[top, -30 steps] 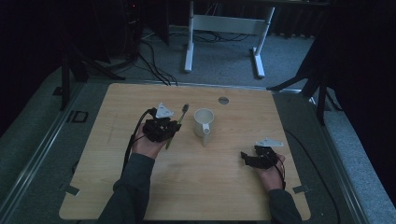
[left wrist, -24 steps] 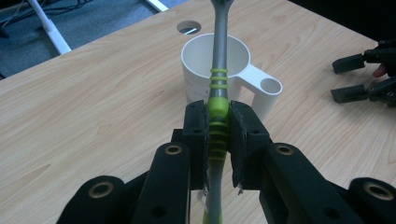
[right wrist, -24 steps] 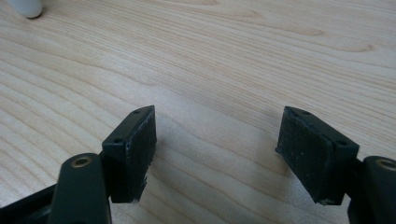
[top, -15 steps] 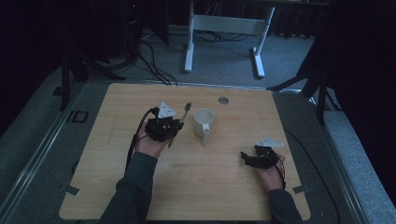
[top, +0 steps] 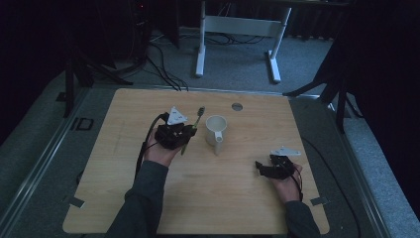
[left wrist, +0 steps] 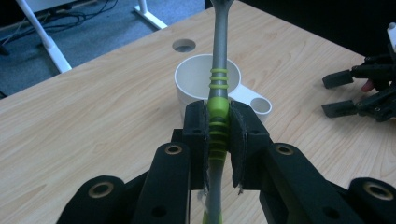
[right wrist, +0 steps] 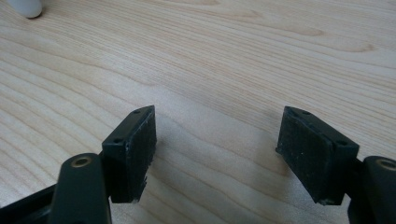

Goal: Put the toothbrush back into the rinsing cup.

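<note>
My left gripper (top: 185,135) (left wrist: 218,122) is shut on a grey toothbrush (top: 198,116) (left wrist: 220,51) with green grip rings; its pads clamp the handle and the head end points away over the table. A white cup (top: 216,127) (left wrist: 196,77) with a flat handle stands upright just beyond and to the right of the brush, apart from it. My right gripper (top: 259,167) (right wrist: 217,149) lies low over the wooden table (top: 223,203) at the right, jaws wide apart with bare wood between them. It also appears in the left gripper view (left wrist: 337,95), open.
A round hole (top: 237,106) (left wrist: 184,45) sits in the tabletop behind the cup. A white desk frame (top: 237,27) and cables lie on the grey floor beyond the table. The cup's handle tip (right wrist: 27,6) peeks in at the right gripper view's top left.
</note>
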`<state>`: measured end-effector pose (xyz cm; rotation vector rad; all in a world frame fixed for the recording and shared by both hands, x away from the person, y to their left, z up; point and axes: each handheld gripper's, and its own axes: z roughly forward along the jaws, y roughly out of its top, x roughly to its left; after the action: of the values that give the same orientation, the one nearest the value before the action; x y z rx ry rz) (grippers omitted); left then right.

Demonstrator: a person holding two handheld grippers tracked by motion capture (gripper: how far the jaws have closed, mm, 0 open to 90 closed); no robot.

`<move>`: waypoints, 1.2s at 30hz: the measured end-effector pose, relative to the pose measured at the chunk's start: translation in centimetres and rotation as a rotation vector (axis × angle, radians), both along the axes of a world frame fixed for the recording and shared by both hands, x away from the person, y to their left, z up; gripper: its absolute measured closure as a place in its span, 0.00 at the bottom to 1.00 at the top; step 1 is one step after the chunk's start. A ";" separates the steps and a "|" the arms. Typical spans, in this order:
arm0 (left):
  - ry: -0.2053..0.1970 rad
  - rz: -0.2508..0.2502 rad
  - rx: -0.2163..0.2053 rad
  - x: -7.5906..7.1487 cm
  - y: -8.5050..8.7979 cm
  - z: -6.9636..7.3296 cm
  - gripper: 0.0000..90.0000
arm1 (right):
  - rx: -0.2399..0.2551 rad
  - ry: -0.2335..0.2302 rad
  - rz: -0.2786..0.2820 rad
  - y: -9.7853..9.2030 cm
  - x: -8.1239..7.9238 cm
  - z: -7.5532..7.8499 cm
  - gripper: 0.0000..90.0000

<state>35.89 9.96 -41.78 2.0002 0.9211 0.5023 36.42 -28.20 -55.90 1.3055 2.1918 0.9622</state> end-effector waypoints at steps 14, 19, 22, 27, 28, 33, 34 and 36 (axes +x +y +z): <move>-0.004 0.005 -0.048 0.2 0.1 0.2 0.87 | 0.000 0.000 0.000 0.0 0.0 0.0 0.31; -0.007 -0.005 -0.065 0.4 0.0 0.1 0.87 | 0.000 0.000 0.000 0.0 0.0 0.0 0.31; -0.012 -0.008 -0.080 0.4 0.0 0.1 0.87 | 0.000 0.000 0.000 0.0 0.0 0.0 0.31; -0.035 -0.023 -0.091 0.4 -0.1 0.2 0.87 | 0.001 0.001 0.000 0.0 0.0 0.0 0.31; -0.039 -0.025 -0.088 0.4 -0.1 0.2 0.87 | 0.001 0.001 0.000 0.0 0.0 0.0 0.31; -0.048 -0.029 -0.092 0.5 -0.2 0.2 0.87 | 0.000 0.000 0.000 0.0 0.0 0.0 0.31; -0.051 -0.029 -0.095 0.5 -0.2 0.2 0.87 | 0.000 0.000 0.000 0.0 0.0 0.0 0.31; -0.056 -0.029 -0.095 0.5 -0.2 0.3 0.87 | 0.000 0.000 0.000 0.0 0.0 0.0 0.31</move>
<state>36.39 9.72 -41.52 1.9019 0.8648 0.4870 36.45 -28.20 -55.89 1.3058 2.1918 0.9623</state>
